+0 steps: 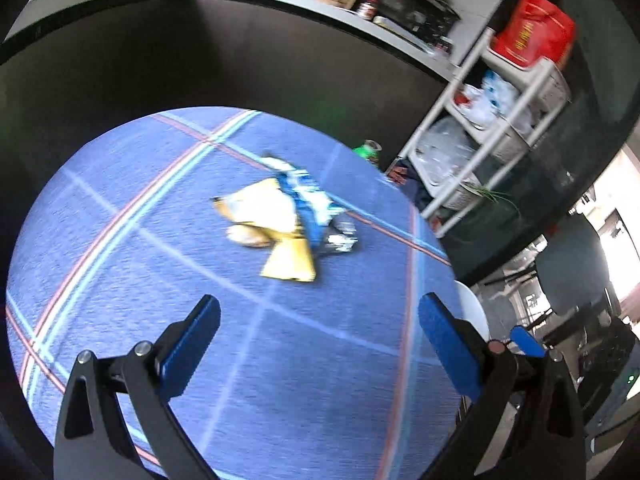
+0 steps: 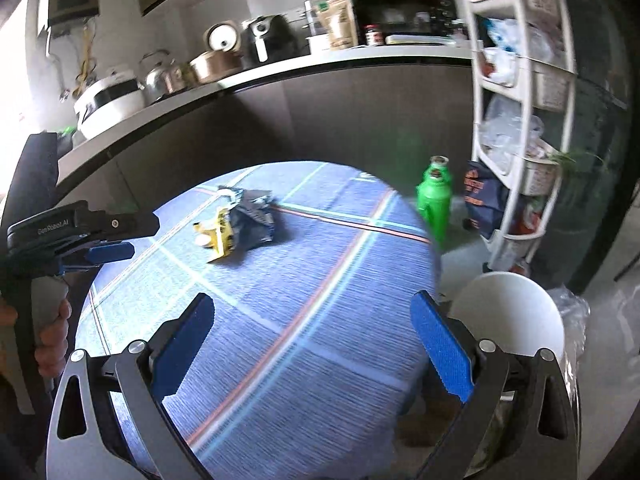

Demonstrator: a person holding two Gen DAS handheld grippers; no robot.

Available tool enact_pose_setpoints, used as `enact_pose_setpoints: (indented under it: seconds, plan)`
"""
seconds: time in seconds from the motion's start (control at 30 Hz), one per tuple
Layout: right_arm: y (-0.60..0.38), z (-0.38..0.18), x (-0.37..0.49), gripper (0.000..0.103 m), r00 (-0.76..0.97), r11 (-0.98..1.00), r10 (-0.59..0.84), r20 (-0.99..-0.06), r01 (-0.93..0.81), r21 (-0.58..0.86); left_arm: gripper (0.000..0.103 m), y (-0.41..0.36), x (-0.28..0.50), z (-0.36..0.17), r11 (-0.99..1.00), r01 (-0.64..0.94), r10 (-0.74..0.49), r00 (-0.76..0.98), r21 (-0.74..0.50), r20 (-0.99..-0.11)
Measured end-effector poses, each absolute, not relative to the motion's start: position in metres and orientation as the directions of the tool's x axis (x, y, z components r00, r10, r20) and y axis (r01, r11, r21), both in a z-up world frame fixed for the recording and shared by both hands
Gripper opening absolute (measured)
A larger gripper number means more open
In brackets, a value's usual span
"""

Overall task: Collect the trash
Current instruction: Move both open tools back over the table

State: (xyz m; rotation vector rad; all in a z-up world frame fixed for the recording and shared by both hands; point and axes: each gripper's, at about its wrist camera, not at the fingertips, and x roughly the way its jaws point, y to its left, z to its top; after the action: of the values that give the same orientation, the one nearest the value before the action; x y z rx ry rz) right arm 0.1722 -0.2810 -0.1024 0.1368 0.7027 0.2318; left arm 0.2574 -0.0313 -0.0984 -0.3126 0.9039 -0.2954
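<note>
- The left gripper (image 1: 320,316), black-framed with blue pads, hangs above the near part of a round table covered in a blue cloth with pale and red crossing stripes (image 1: 120,240); its fingers are spread wide with nothing between them.
- The right gripper (image 2: 312,314), of the same build, also has its fingers wide apart and empty, above the near edge of the same table.
- The trash is a small heap of crumpled snack wrappers (image 1: 288,224) lying near the middle of the cloth, well ahead of both grippers: a yellow and white packet (image 1: 276,232) with a blue and white one (image 1: 308,196) lying against it.
- From the right wrist view the heap (image 2: 240,224) sits on the far left part of the table, and the left gripper shows at the left edge, held by a person's hand (image 2: 52,336).
- A green plastic bottle (image 2: 434,196) stands past the table's far right edge, beside a white tiered shelf rack (image 2: 520,120) stuffed with bags.
- A white round bin (image 2: 512,312) lined with clear plastic sits low to the right, just beside the table.
</note>
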Motion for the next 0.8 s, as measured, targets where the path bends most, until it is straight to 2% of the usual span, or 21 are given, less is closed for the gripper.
enact_pose_setpoints:
  seconds: [0.13,0.3,0.53,0.8]
  plan:
    - [-0.259,-0.104,0.192,0.094,0.713,0.955,0.296,-0.636,-0.202,0.219,0.098,-0.008,0.262,-0.108,0.926,0.088,-0.346,0.586,-0.367,-0.732]
    - [-0.227,-0.109,0.218,0.092,0.669,0.935,0.355,-0.652,-0.255,0.248,0.091,0.013,0.27,-0.118,0.932,0.077,-0.329,0.583,-0.353,-0.742]
    - [-0.182,-0.128,0.25,0.06,0.596,0.917,0.393,-0.7,-0.309,0.252,0.087,0.032,0.277,-0.128,0.929,0.072,-0.335,0.577,-0.362,-0.745]
    - [-0.175,-0.135,0.291,0.047,0.615,0.924,0.381,-0.69,-0.239,0.297,0.087,0.051,0.281,-0.134,0.92,0.057,-0.347,0.574,-0.387,-0.742]
